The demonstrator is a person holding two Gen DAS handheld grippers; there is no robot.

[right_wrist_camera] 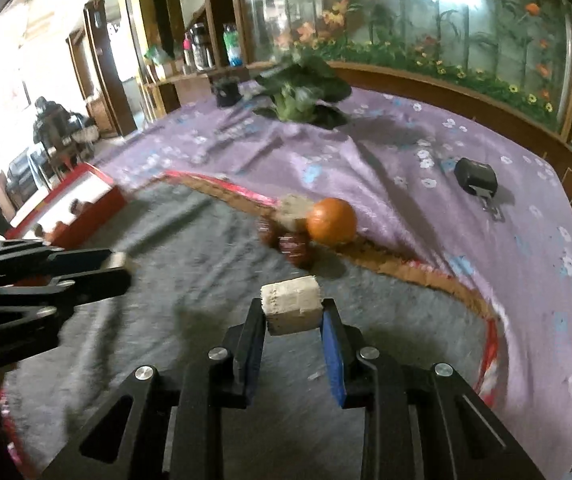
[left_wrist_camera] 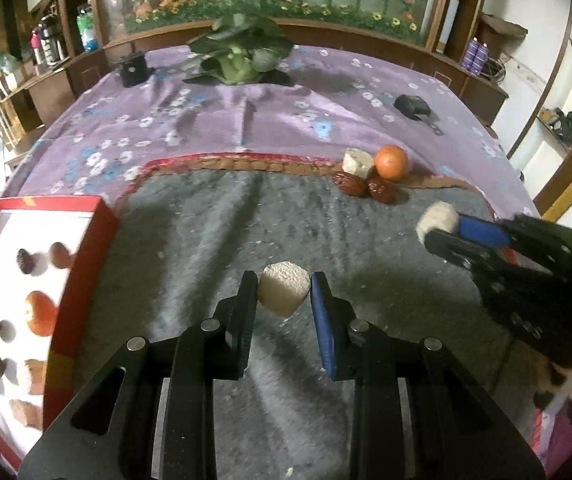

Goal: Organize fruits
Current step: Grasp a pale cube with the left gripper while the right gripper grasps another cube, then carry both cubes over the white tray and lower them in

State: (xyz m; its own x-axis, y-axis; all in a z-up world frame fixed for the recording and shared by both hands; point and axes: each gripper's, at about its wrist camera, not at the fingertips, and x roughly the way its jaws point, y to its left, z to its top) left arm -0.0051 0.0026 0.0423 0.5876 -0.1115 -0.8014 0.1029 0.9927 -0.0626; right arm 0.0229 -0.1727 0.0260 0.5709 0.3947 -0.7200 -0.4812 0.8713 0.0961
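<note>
My left gripper [left_wrist_camera: 284,294] is shut on a pale fruit chunk [left_wrist_camera: 283,294] above the grey mat [left_wrist_camera: 213,232]. My right gripper [right_wrist_camera: 292,312] is shut on another pale chunk [right_wrist_camera: 290,309]; it shows in the left wrist view [left_wrist_camera: 436,220] at the right. At the mat's far edge lie an orange [left_wrist_camera: 392,162], a third pale chunk [left_wrist_camera: 357,163] and two red dates [left_wrist_camera: 366,189]. The red box [left_wrist_camera: 81,272] at the left holds dates, an orange fruit and brown pieces. The left gripper shows in the right wrist view [right_wrist_camera: 119,264] at the left.
A purple flowered cloth [left_wrist_camera: 205,120] covers the table beyond the mat. On it lie a leafy green vegetable [left_wrist_camera: 237,56], a small black box [left_wrist_camera: 133,70] and a black device [left_wrist_camera: 413,106]. Wooden shelves with bottles [left_wrist_camera: 47,42] stand at the left.
</note>
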